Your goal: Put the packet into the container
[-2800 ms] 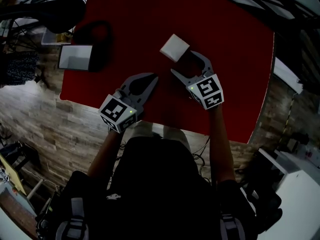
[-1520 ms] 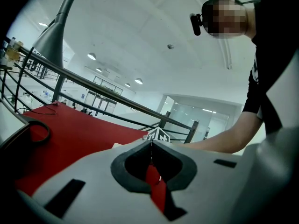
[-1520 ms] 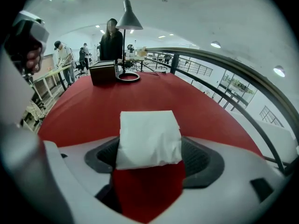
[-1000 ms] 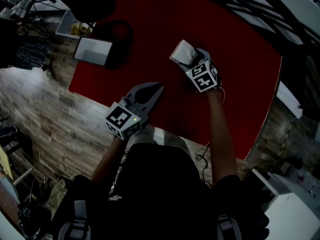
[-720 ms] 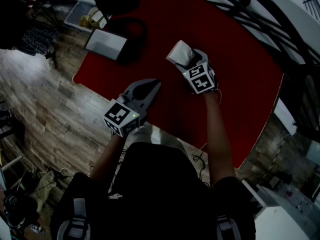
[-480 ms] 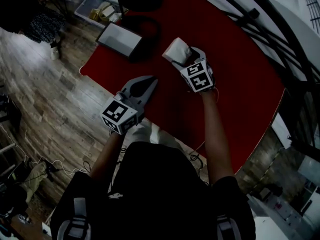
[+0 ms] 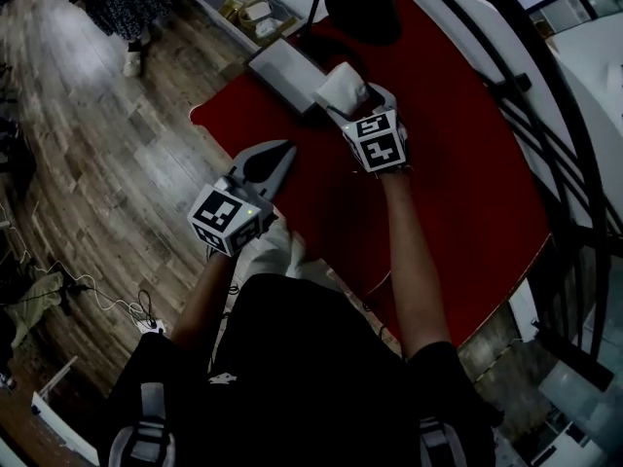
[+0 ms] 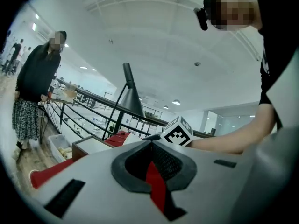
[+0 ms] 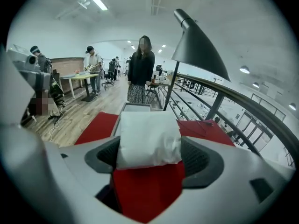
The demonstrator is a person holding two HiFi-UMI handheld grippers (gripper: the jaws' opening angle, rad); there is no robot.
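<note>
A white packet (image 7: 340, 88) is clamped between the jaws of my right gripper (image 7: 357, 106), held above the red table (image 7: 458, 154). In the right gripper view the packet (image 9: 148, 138) fills the gap between the jaws. Just beyond it lies the open rectangular container (image 9: 135, 109). In the head view the container (image 7: 281, 70) sits at the table's far left corner, right next to the packet. My left gripper (image 7: 283, 151) hovers near the table's left edge with its jaws shut on nothing. In the left gripper view the fingertips (image 8: 152, 142) meet.
A black lamp (image 7: 358, 6) stands behind the container, its shade (image 9: 198, 43) up and to the right. A bin (image 7: 245, 4) with small items sits on the wood floor past the table. A person (image 9: 139, 69) stands beyond the container. Railings run along the far side.
My right gripper has shut on the packet, lifted it off the table and carried it toward the container. The left gripper has stayed shut and about where it was.
</note>
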